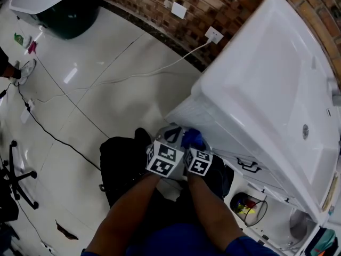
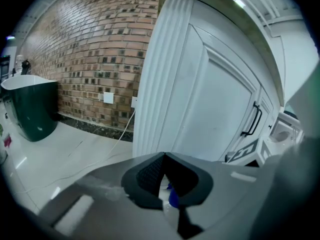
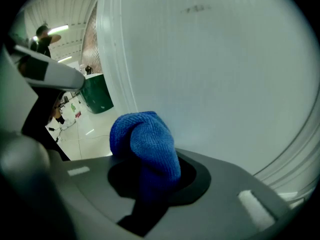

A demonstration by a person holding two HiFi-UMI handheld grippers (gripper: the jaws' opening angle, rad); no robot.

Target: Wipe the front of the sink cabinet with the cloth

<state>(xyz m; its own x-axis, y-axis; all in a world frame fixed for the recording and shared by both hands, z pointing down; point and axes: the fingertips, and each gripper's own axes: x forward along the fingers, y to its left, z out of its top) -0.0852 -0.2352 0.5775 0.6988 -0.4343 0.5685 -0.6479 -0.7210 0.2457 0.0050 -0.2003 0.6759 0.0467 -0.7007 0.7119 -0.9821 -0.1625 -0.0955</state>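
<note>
Two findings at the white sink cabinet [image 1: 213, 122]: the right tongs [image 3: 150, 151] pinch a bunched blue cloth [image 3: 145, 136] just beside its fluted front corner, with the left tongs [image 2: 162, 156] alongside, pressed together, and a wire basket [image 1: 265, 208] near the cabinet holds yellow and red items [image 1: 242, 204].

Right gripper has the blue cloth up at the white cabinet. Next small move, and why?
Probably ease the right gripper forward until the blue microfibre cloth presses on the white sink cabinet panel, then stroke across. The cloth is bunched in its shut jaws, sticking out ahead, and the panel fills the view just beyond; contact cannot be confirmed.
</note>
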